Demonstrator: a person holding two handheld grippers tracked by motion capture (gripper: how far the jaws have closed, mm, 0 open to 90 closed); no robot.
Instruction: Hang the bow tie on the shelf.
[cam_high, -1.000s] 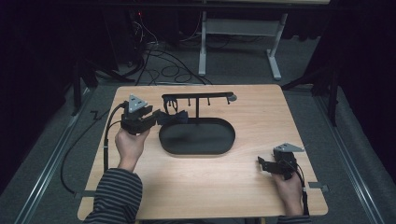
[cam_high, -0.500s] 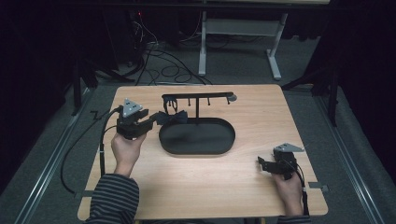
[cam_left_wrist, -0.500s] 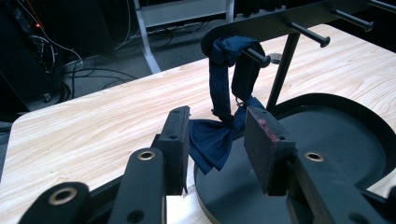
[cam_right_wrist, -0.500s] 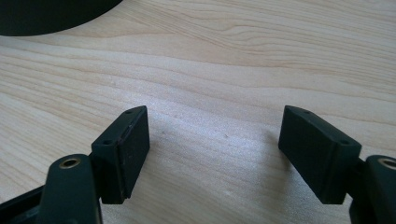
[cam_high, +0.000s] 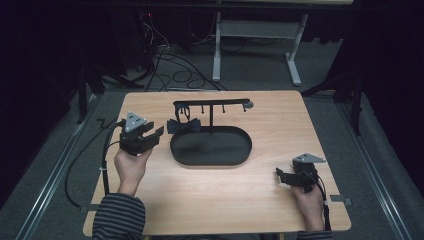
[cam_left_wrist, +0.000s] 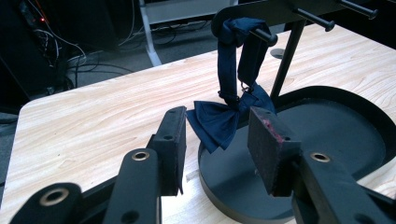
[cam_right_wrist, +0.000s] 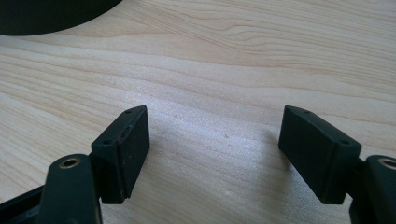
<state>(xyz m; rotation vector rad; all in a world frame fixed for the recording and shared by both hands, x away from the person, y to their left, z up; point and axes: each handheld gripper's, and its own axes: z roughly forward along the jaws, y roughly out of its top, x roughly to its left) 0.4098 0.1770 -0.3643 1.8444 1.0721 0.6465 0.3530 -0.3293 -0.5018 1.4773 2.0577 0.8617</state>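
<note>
Tongs on the left (cam_left_wrist: 217, 149) have just been opening and have been drawn back from the bow tie (cam_left_wrist: 229, 119), which is left hanging by its strap from a peg of the rack (cam_high: 212, 104), above the tray's (cam_high: 240, 157) rim, with nothing gripped. Hanging is judged done. Right tongs (cam_right_wrist: 215, 154) are held wide over the bare wooden desk (cam_high: 280, 125). Cables and a white stand are seen on the dark floor beyond.

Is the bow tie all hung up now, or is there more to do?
Done: the bow tie hangs by its strap from a peg of the black rack, over the tray. In hand: nothing; the left gripper has just been opening and sits apart from the bow. The right gripper rests open. Nothing more seems left to hang.
</note>
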